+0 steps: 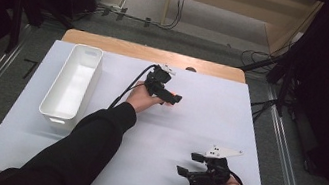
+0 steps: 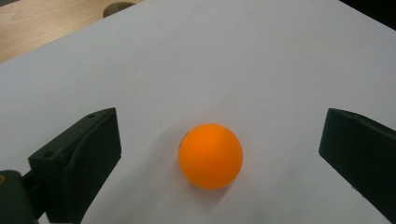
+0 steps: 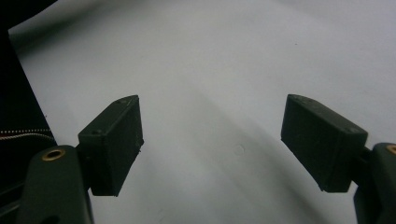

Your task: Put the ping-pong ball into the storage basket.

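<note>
An orange ball (image 2: 210, 156) rests on the white table sheet (image 2: 243, 56). My left gripper (image 2: 219, 127) is open, one jaw on either side of the ball with a clear gap to each. From above, the left gripper (image 1: 171, 98) sits near the middle back of the table, and a sliver of the orange ball (image 1: 172, 103) shows at its jaws. My right gripper (image 1: 188, 163) is open near the front right, over bare sheet. In the right gripper view, nothing lies between the spread jaws of that gripper (image 3: 212, 112).
A long white bin (image 1: 87, 48) stands at the left of the table and looks empty. A wooden strip (image 1: 124, 46) runs along the table's far edge. The left forearm in a black sleeve (image 1: 94, 136) crosses the front left. Cables lie on the floor beyond.
</note>
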`<state>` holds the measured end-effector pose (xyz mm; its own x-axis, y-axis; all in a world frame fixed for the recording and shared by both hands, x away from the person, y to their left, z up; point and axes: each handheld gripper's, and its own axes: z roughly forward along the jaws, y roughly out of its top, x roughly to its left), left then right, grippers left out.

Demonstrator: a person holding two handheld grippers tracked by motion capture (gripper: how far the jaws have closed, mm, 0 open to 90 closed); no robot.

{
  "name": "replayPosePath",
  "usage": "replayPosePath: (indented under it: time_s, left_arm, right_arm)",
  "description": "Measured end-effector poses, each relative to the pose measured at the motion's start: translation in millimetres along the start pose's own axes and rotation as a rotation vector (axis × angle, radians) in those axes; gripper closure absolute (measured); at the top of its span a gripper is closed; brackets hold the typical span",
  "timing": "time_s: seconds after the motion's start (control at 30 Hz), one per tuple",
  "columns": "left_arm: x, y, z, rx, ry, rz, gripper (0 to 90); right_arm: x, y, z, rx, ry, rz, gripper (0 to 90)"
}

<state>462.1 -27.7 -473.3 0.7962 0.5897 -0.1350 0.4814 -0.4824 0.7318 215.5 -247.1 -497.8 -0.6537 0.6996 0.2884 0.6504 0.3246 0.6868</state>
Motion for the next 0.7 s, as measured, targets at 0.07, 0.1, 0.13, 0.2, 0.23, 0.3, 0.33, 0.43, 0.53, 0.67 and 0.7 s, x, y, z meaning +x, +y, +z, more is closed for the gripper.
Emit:
replayPosePath:
  time_s: [0.07,0.1,0.13,0.2,0.23,0.3,0.33,0.43,0.53,0.67,0.7]
  left_arm:
    - [-0.2,2.4,2.0,0.002,0.004,0.002,0.0]
    - [-0.4,2.9,3.0,-0.006,0.01,0.002,0.0]
    - [0.4,3.5,3.3,-0.006,0.013,0.007,0.0]
    - [1.0,4.0,5.4,-0.008,0.014,-0.001,0.0]
    - [1.0,4.5,7.0,0.0,0.018,0.002,0.0]
    - [1.0,5.5,8.9,0.008,0.032,0.01,0.0]
    - [1.4,6.0,9.6,0.006,0.031,0.009,0.0]
    - [2.3,5.7,11.8,-0.003,0.028,-0.003,0.0]
    - [2.9,4.2,13.5,0.005,0.025,-0.007,0.0]
    - [2.0,3.4,15.4,0.007,0.021,-0.023,0.0]
    - [1.7,2.9,15.9,0.003,0.018,-0.025,0.0]
  right_arm:
    - [-0.2,0.0,-0.3,0.001,-0.001,-0.002,19.5]
    - [-0.4,-0.1,-0.5,0.002,-0.001,-0.002,19.5]
    - [-0.4,-0.1,-0.5,0.002,-0.001,-0.002,19.5]
    - [-0.5,0.0,-0.6,0.001,0.0,-0.004,19.5]
    - [-0.4,-0.1,-0.6,0.001,0.001,-0.004,19.5]
    - [-0.2,-0.1,-0.5,0.001,-0.001,-0.003,19.5]
    - [-0.1,-0.1,-0.1,0.001,0.001,-0.002,19.5]
    - [0.1,-0.3,-0.2,0.002,0.002,-0.004,19.5]
    - [-0.3,-0.4,-0.7,0.001,0.0,-0.003,19.5]
    - [-0.9,-0.6,-0.9,0.002,0.002,-0.003,19.5]
    - [-0.8,-0.7,-0.9,0.002,0.001,-0.004,19.5]
